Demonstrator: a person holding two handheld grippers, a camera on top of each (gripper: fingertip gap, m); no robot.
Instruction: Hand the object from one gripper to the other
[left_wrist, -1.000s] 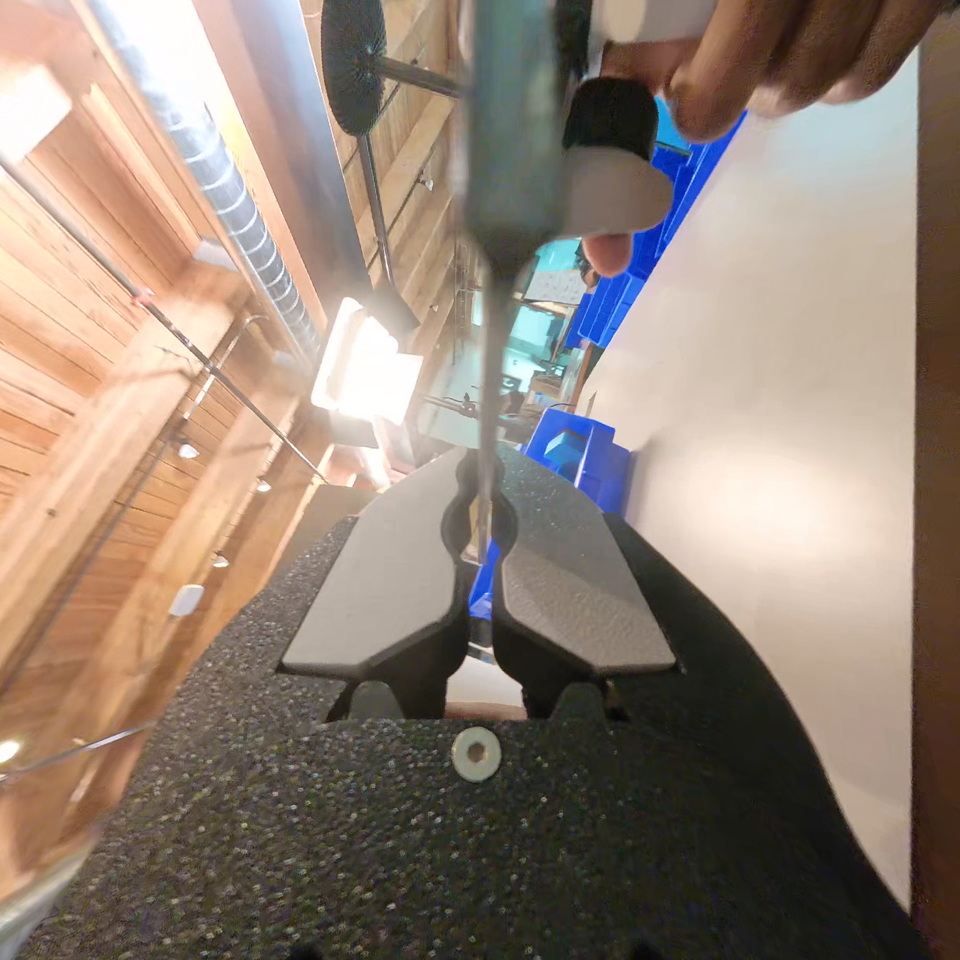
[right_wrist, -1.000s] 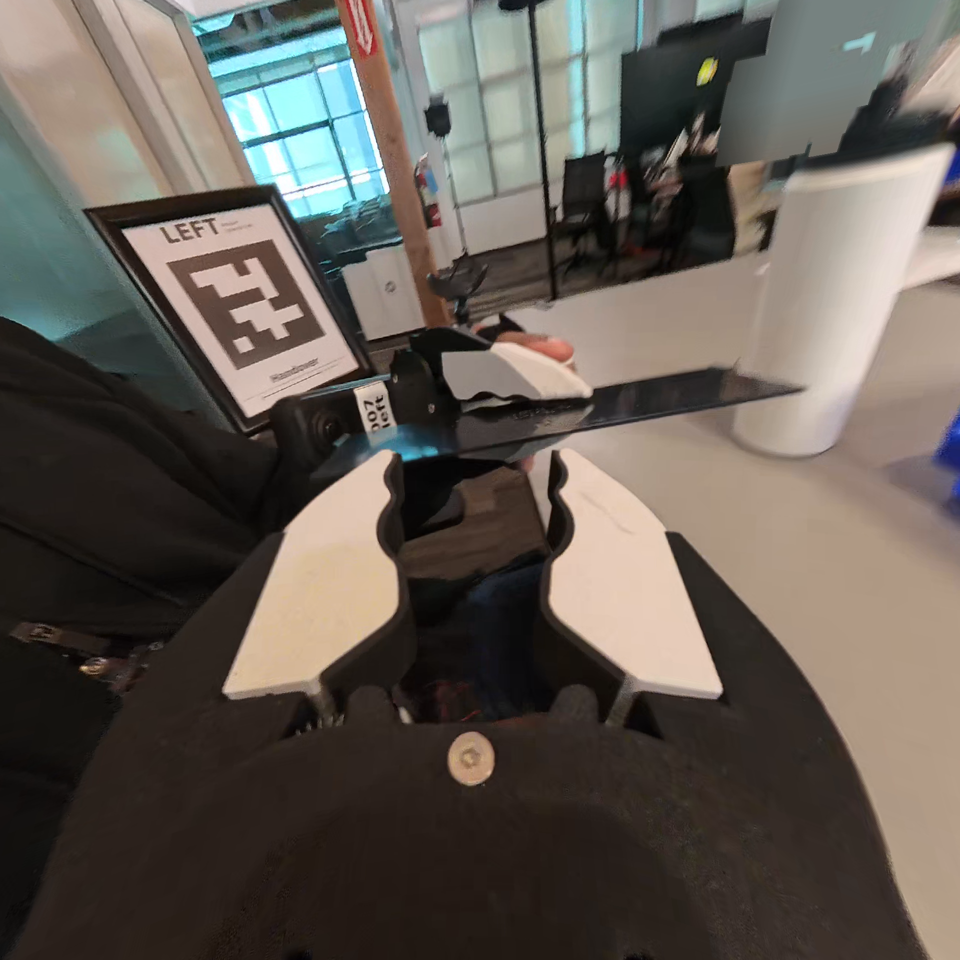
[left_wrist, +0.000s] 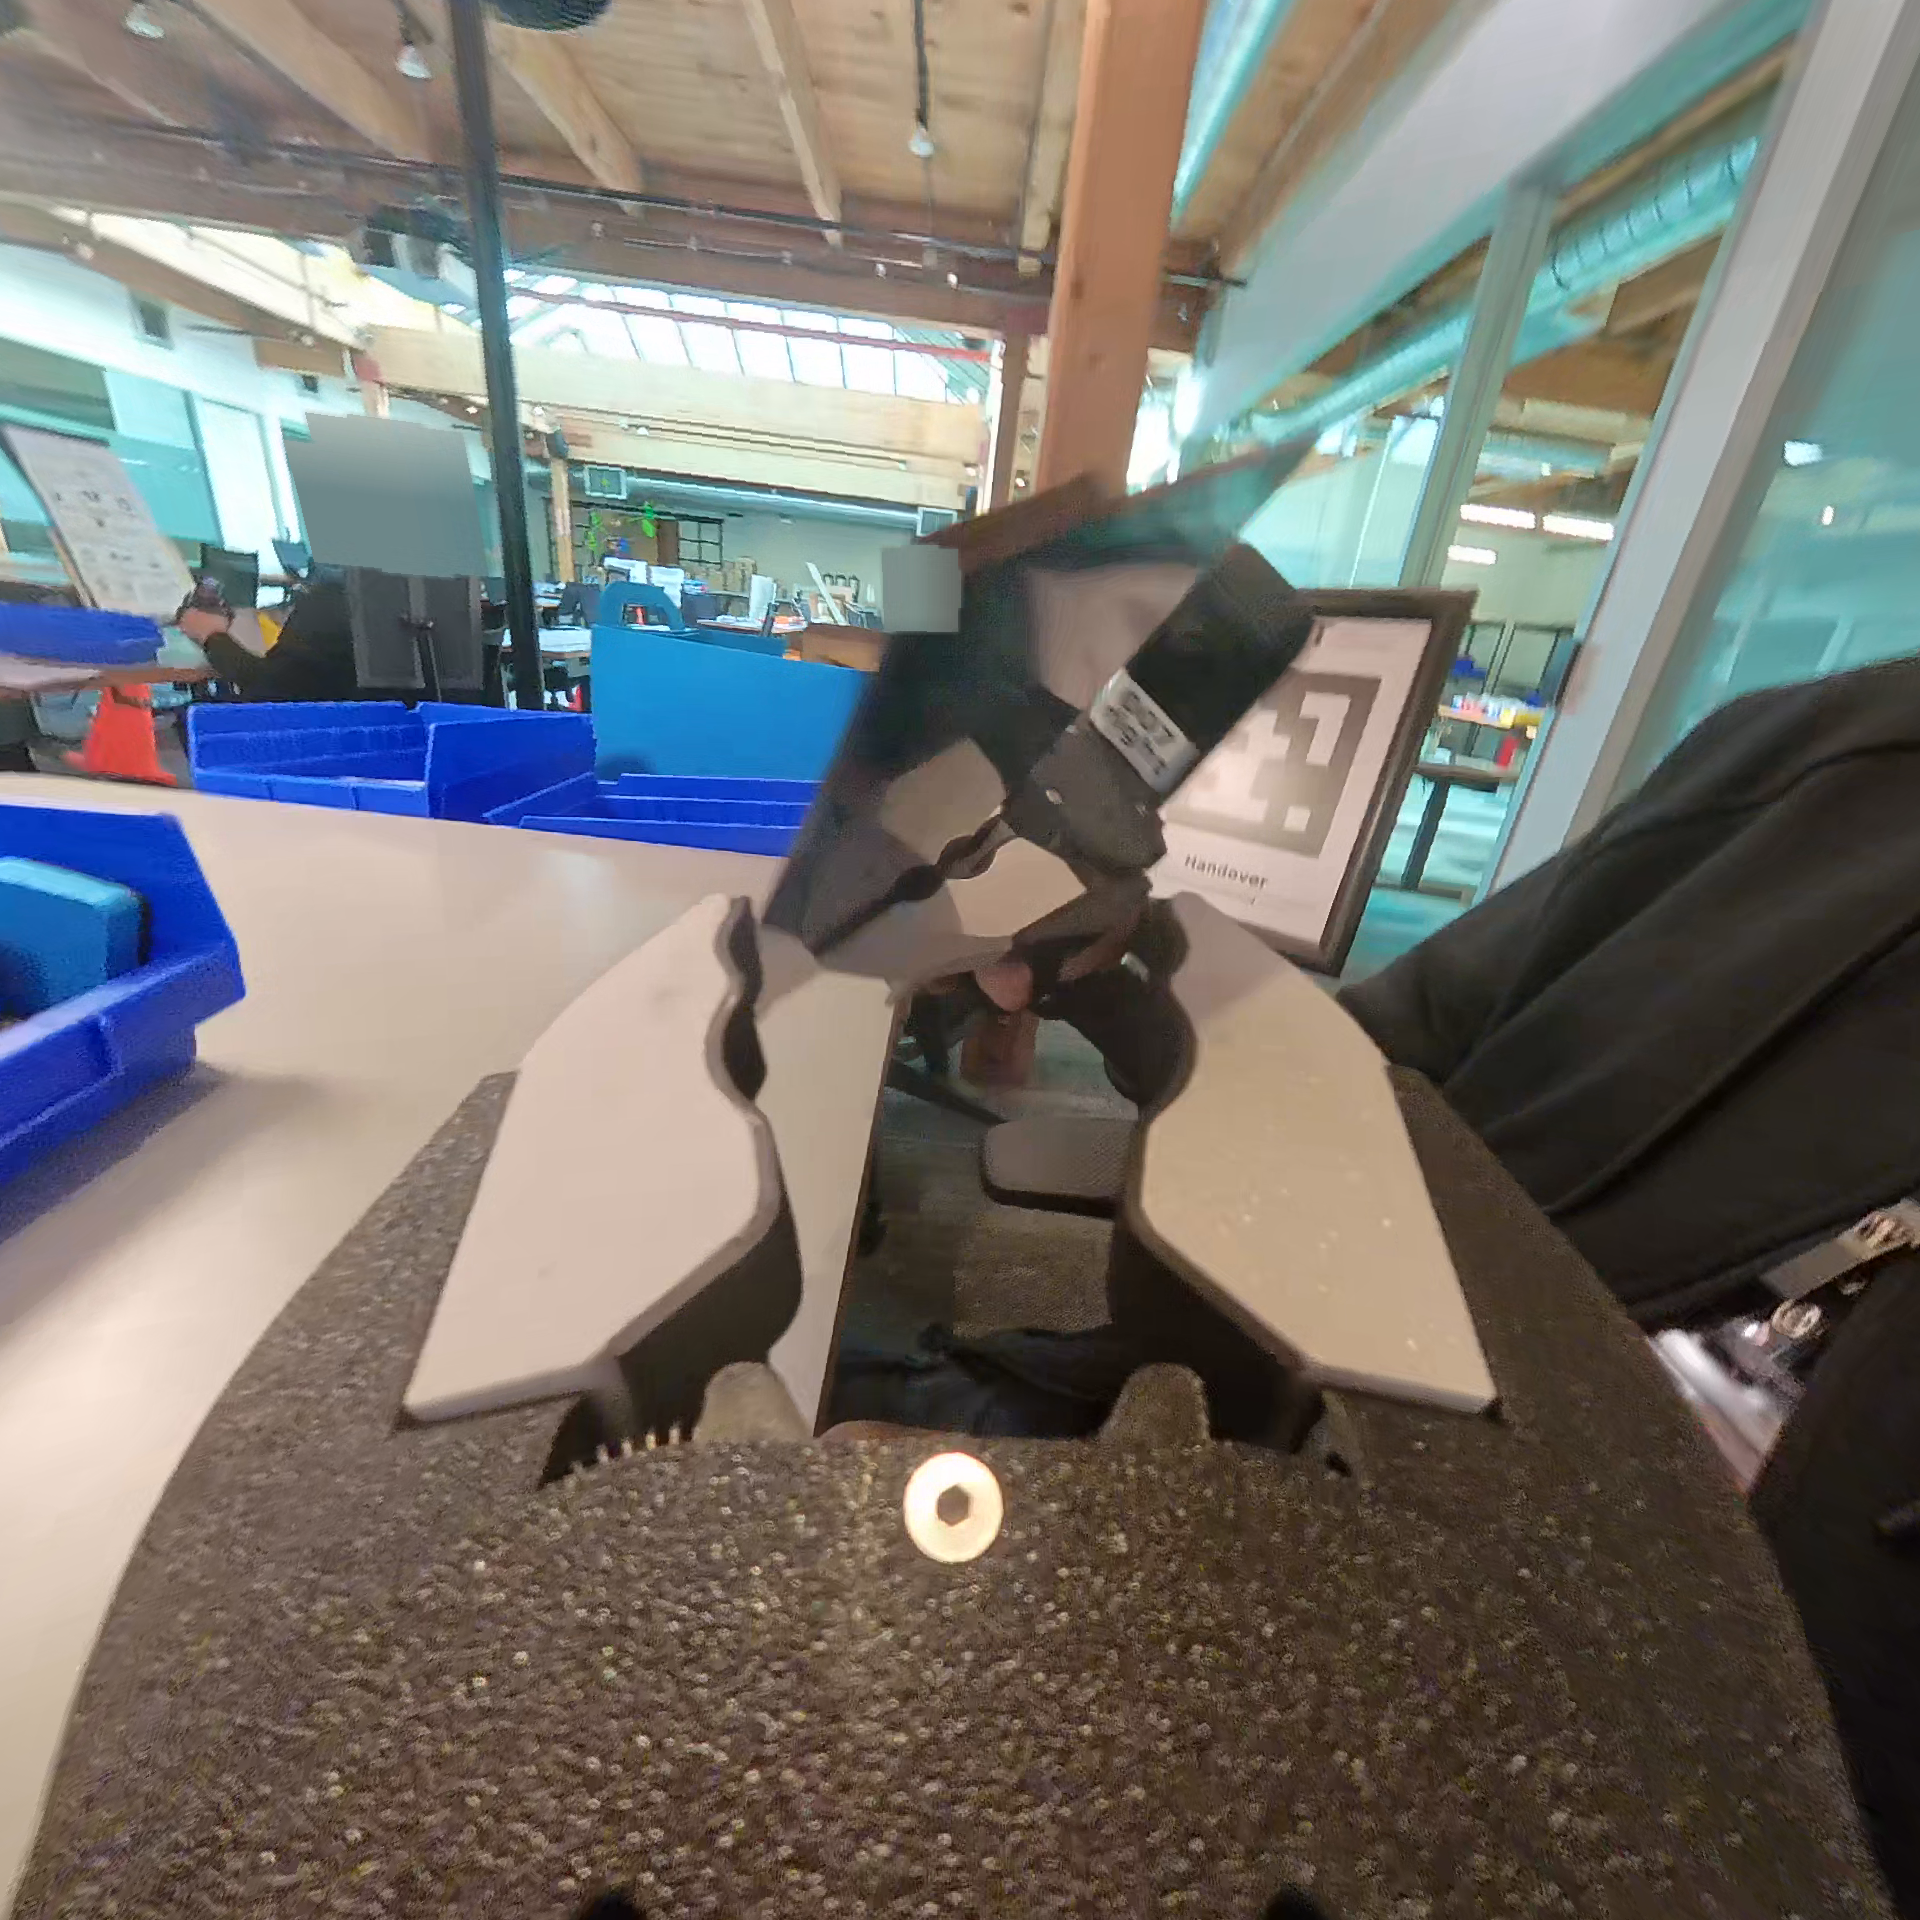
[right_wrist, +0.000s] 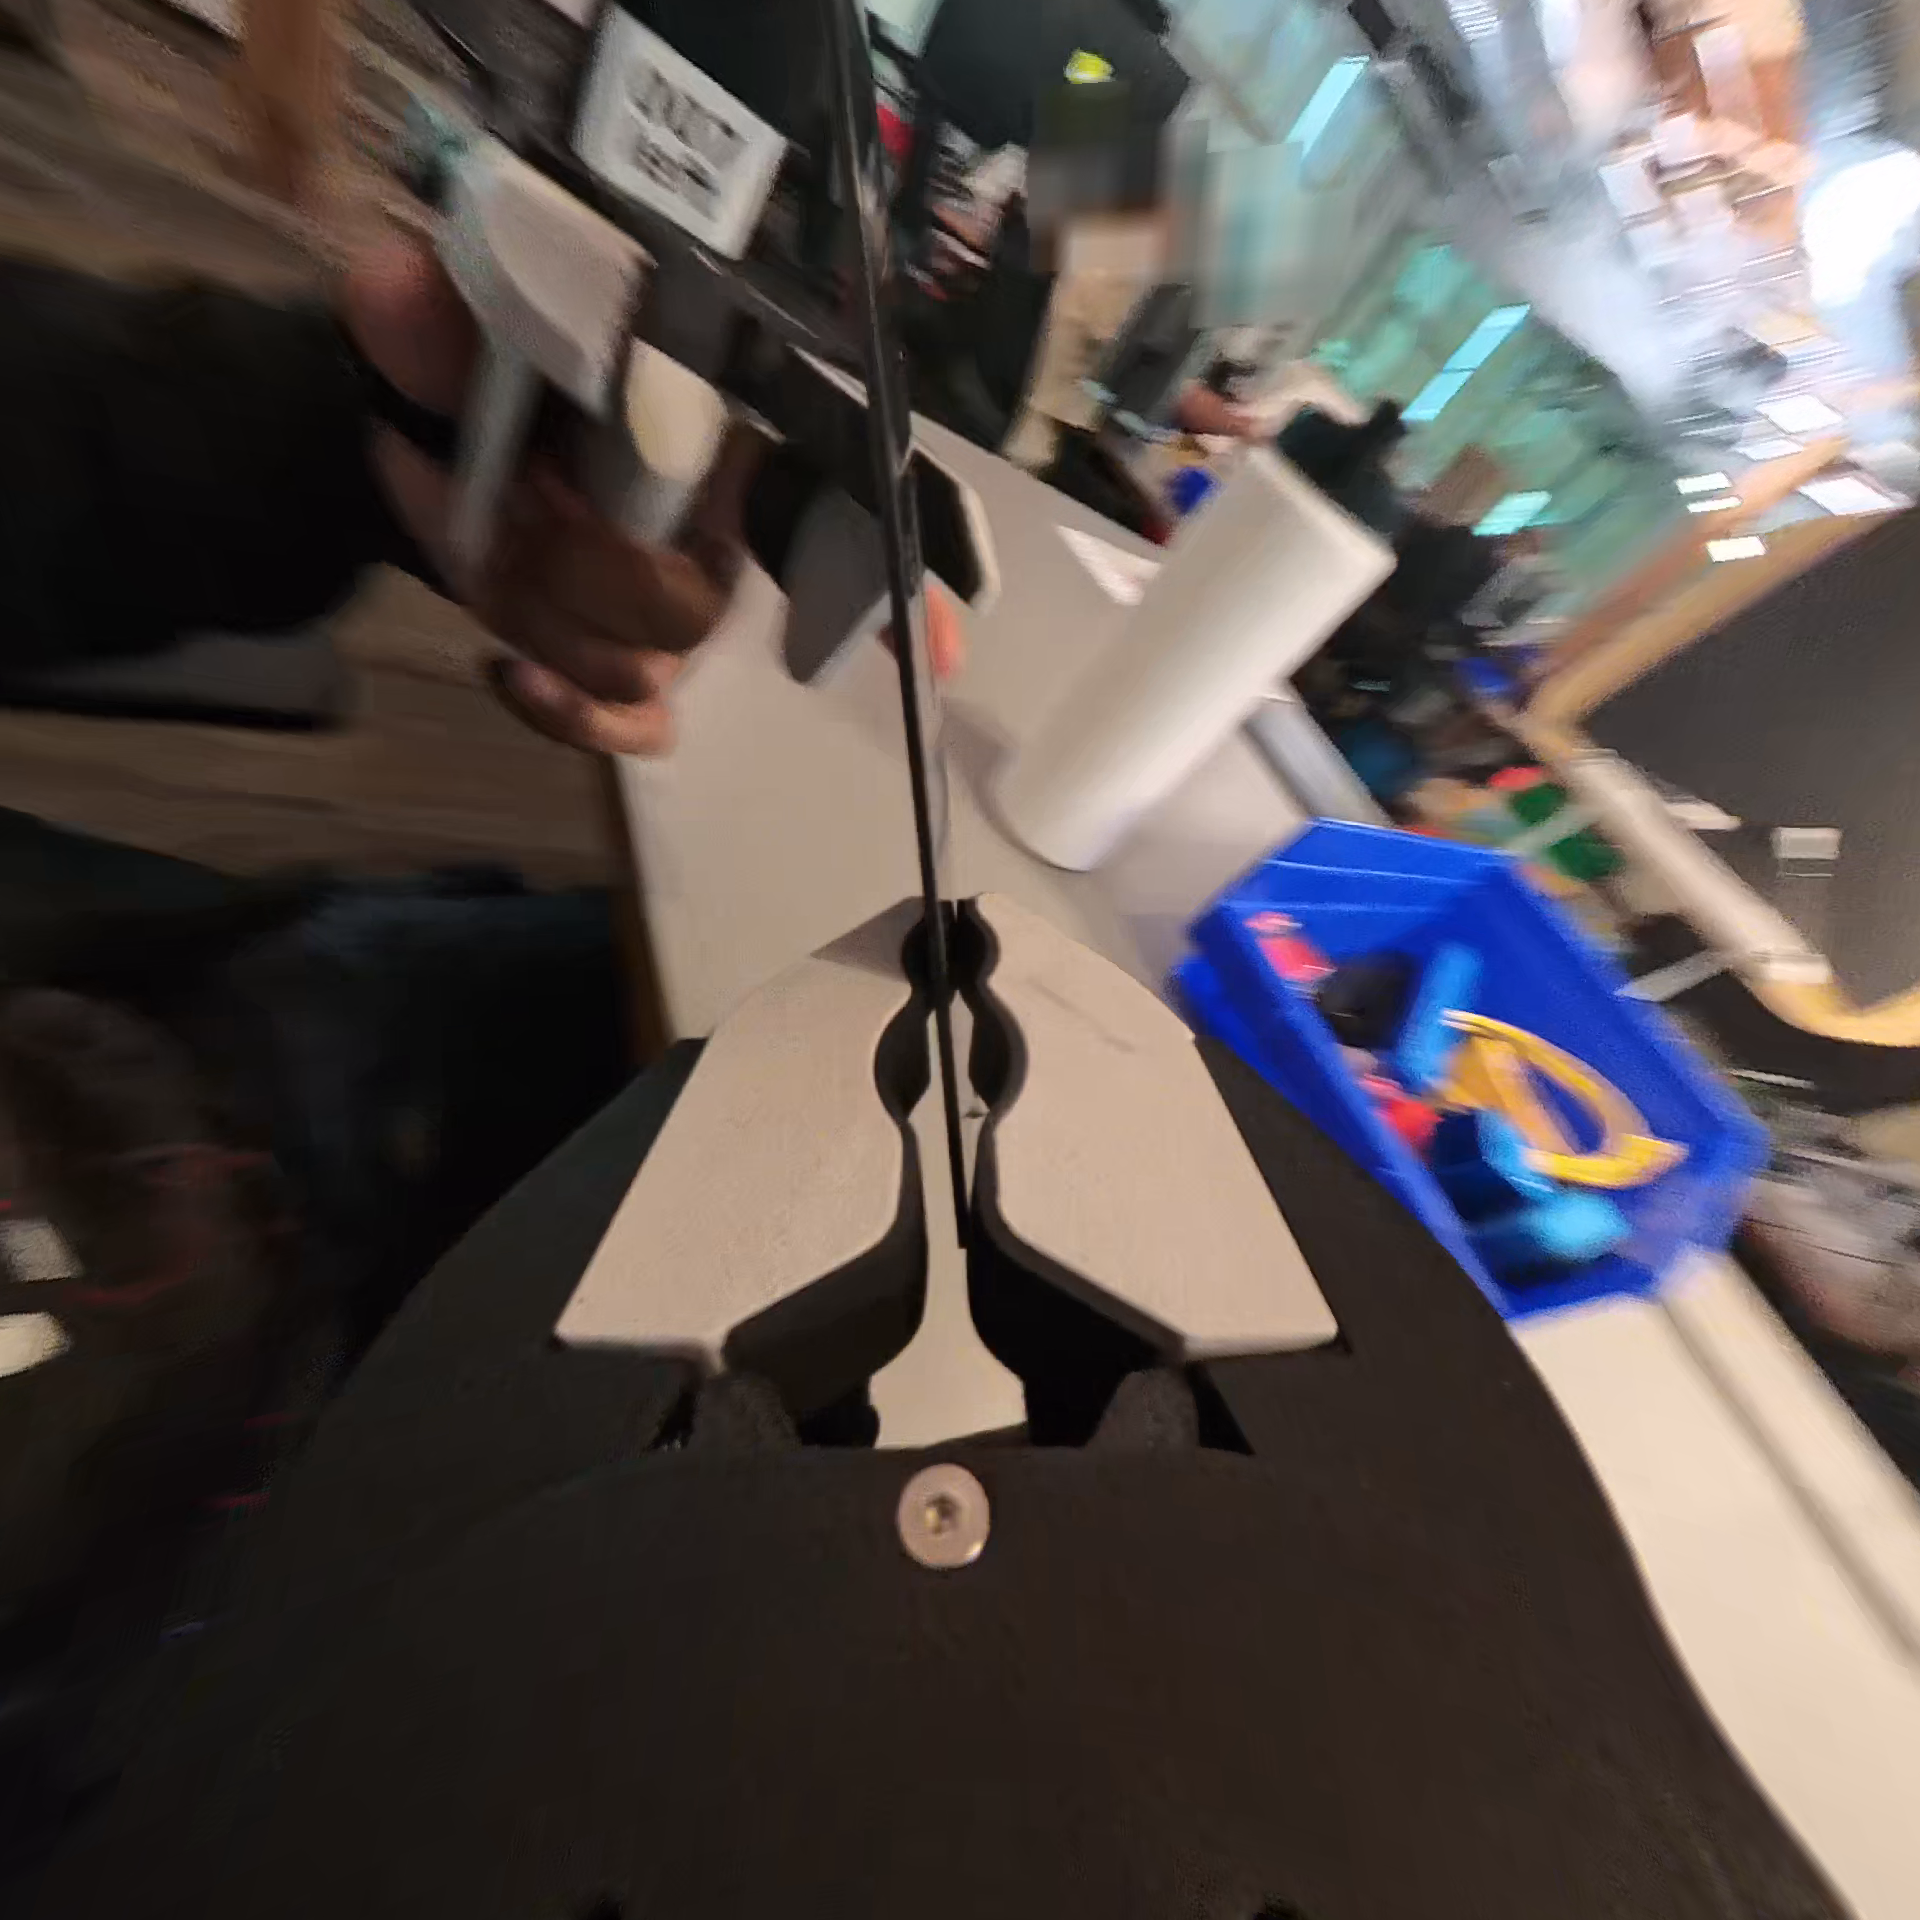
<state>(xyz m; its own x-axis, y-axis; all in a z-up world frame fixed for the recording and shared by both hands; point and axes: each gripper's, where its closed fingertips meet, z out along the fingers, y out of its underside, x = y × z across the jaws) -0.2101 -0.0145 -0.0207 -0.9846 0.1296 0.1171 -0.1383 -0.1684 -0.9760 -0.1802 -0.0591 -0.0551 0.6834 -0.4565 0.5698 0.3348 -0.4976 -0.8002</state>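
Note:
The object is a thin, dark, shiny flat sheet (left_wrist: 1132, 520). In the right wrist view it shows edge-on as a black line (right_wrist: 883, 416). My right gripper (right_wrist: 940, 925) is shut on its near edge. My left gripper (left_wrist: 956, 914) is open and its fingers stand wide apart. In the left wrist view my right gripper (left_wrist: 951, 868) holds the sheet tilted just ahead of the left fingertips. The sheet's lower corner is close to the left finger (left_wrist: 623, 1122). In the right wrist view my left gripper (right_wrist: 899, 561) is held by a hand (right_wrist: 592, 634), with a finger on each side of the sheet.
A white table (left_wrist: 364, 935) carries blue bins at the left (left_wrist: 114, 997) and at the back (left_wrist: 416, 748). A framed marker sign (left_wrist: 1320, 779) stands behind. A white cylinder (right_wrist: 1174, 655) and a blue bin of small items (right_wrist: 1455, 1060) are to the right. A black sleeve (left_wrist: 1662, 935) is close. About 7 centimeters separates my left fingertips from my right. My left tips are roughly 20 centimeters from the white cylinder (right_wrist: 1174, 655).
My left gripper has opened and let go of the sheet. My right gripper has shut on it. Both cameras have swung to new angles.

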